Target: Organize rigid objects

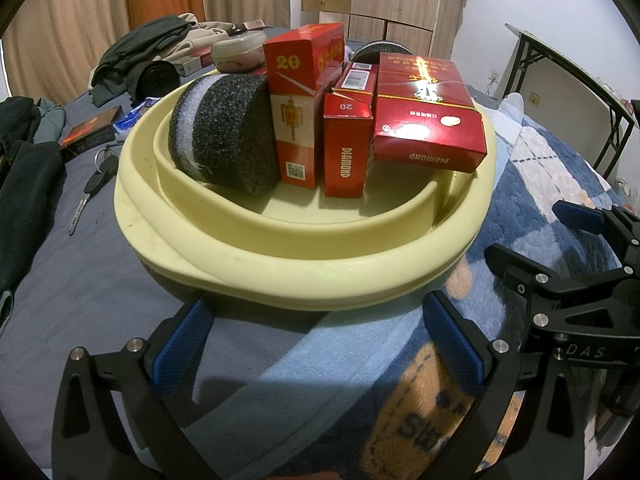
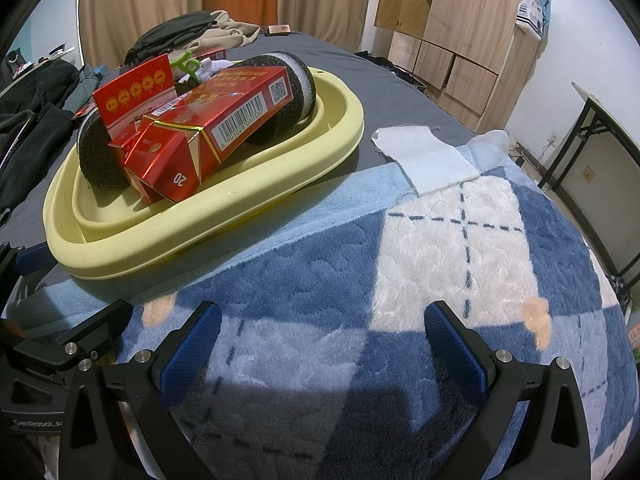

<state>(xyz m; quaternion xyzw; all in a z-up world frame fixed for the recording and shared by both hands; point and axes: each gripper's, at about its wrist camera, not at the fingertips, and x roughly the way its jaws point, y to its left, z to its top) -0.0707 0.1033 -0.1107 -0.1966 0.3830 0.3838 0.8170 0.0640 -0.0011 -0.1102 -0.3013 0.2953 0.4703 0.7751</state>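
A pale yellow collapsible basin [image 1: 304, 256] sits on a bed, its near rim partly over the edge of a blue-and-white plaid fleece blanket [image 2: 460, 248]. Inside it, at about 9 o'clock in the left wrist view, a black-and-white foam roll [image 1: 224, 136] stands on its curved side. Touching its right face is an upright red-and-white cigarette pack [image 1: 300, 104] marked "20". Just right of that stands a narrower red Diamond pack [image 1: 347, 148], upside down with its torn top open. At 2 o'clock a larger red Diamond carton [image 1: 428, 120] lies tilted, leaning on the basin's far right rim.

The left gripper [image 1: 320, 344] hovers at 6 o'clock before the basin, its blue-padded jaws spread wide and holding nothing. The right gripper [image 2: 320, 348] hangs over the blanket, well apart from the basin, its jaws likewise spread and empty.

Outside the basin at 9 o'clock lie keys [image 1: 94, 184] and dark clothes [image 1: 132, 56].
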